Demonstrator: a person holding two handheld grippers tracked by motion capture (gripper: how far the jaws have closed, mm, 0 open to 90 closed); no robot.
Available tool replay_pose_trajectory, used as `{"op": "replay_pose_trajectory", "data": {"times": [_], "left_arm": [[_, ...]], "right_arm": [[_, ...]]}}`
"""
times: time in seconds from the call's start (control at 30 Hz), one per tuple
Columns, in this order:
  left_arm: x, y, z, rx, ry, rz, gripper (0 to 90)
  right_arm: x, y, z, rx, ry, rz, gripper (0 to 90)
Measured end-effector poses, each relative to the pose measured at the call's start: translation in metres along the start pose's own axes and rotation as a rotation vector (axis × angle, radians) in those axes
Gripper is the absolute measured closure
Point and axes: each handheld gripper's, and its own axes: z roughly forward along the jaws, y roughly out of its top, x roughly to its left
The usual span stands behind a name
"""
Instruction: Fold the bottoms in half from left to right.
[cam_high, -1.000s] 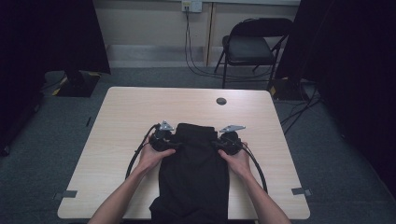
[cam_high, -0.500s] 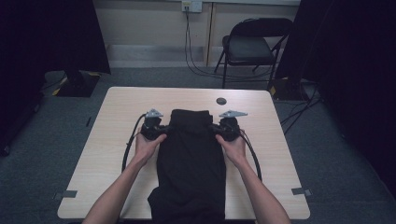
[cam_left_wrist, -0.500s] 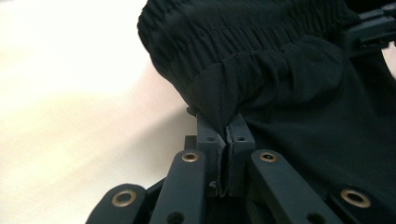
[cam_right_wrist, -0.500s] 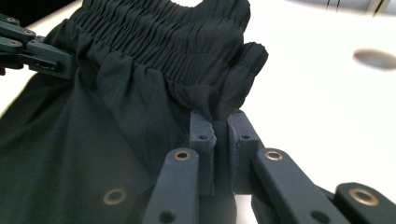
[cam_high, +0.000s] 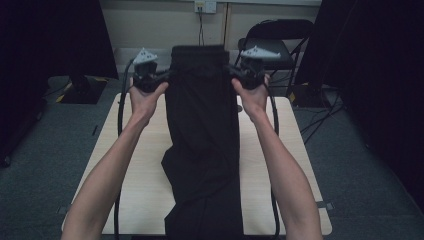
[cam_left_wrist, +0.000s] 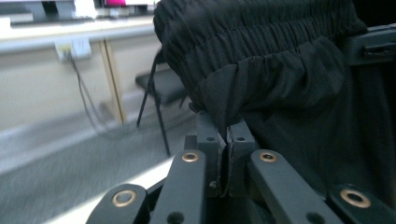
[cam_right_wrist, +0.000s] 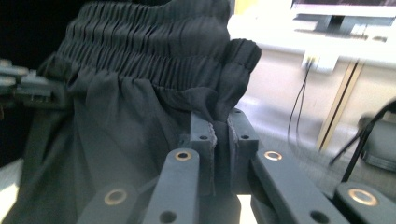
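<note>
Both claws, left gripper at ten o'clock and right gripper at two, pinch the black trousers by the waistband; lifted, legs trailing on the table; laying out remains.

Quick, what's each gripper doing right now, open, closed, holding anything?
Left gripper: closed on the waistband of the black pants, lifted above the table.
Right gripper: closed on the waistband's other side.

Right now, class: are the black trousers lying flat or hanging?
Hanging: both grippers, left gripper and right gripper, hold the trousers by the waistband above the table.
</note>
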Motion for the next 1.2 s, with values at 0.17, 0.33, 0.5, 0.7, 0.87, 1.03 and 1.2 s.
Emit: {"op": "replay_pose_trajectory", "data": {"times": [0.17, 0.33, 0.5, 0.7, 0.87, 1.03, 1.2], "left_arm": [[-0.009, -0.02, -0.004, 0.047, -0.028, 0.018, 87.3], [-0.023, -0.075, -0.02, 0.102, -0.116, -0.015, 87.2], [-0.054, -0.125, -0.045, 0.159, -0.213, -0.079, 87.2], [-0.084, -0.16, -0.079, 0.222, -0.28, -0.086, 87.1], [-0.105, -0.192, -0.102, 0.319, -0.32, -0.108, 86.8], [-0.116, -0.242, -0.09, 0.497, -0.329, -0.156, 86.7], [-0.115, -0.258, -0.073, 0.585, -0.306, -0.102, 86.7]], "right_arm": [[0.001, -0.003, -0.01, 0.008, 0.032, -0.004, 83.3], [0.006, -0.059, -0.031, 0.084, 0.15, 0.021, 83.0], [0.018, -0.107, -0.06, 0.158, 0.23, 0.066, 83.0], [0.046, -0.14, -0.1, 0.198, 0.27, 0.062, 82.8], [0.067, -0.174, -0.121, 0.26, 0.305, 0.093, 82.7], [0.079, -0.224, -0.117, 0.383, 0.3, 0.081, 82.7], [0.083, -0.262, -0.098, 0.504, 0.275, 0.072, 82.7]]}}
